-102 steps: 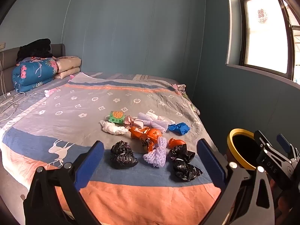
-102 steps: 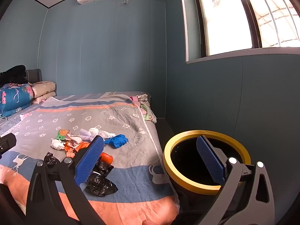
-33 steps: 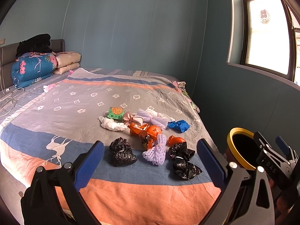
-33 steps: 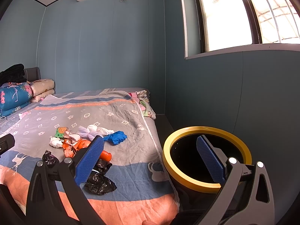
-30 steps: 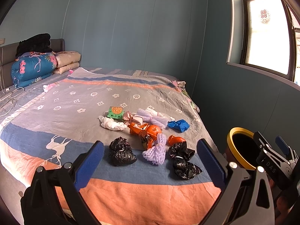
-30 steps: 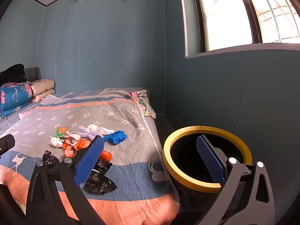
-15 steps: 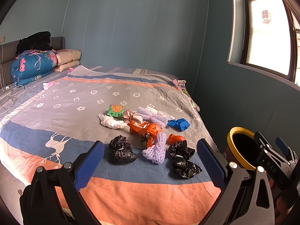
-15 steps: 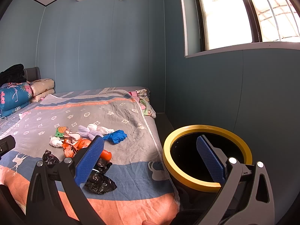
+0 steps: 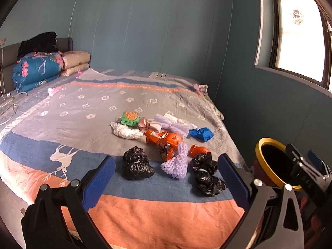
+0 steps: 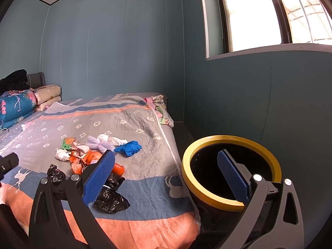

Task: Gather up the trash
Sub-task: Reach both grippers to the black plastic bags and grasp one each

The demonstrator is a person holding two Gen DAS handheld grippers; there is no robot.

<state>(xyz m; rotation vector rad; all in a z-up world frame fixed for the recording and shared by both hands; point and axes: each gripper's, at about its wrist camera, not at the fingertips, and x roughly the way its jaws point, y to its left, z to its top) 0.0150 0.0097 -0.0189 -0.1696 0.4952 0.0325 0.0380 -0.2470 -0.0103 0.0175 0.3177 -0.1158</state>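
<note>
The left gripper (image 9: 166,172) has edged toward the trash (image 9: 166,143); both grippers gape empty. It should pinch one black bag (image 9: 136,164) squarely, then bin (image 10: 231,170) it.

Both wrist views bedward, seemingly overlapping

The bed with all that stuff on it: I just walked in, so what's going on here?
A person holds two grippers, left gripper and right gripper, both open and empty. Trash lies on the bed: black bags, purple foam net, blue glove. The yellow-rimmed bin stands beside the bed. Nothing is picked up yet.
</note>
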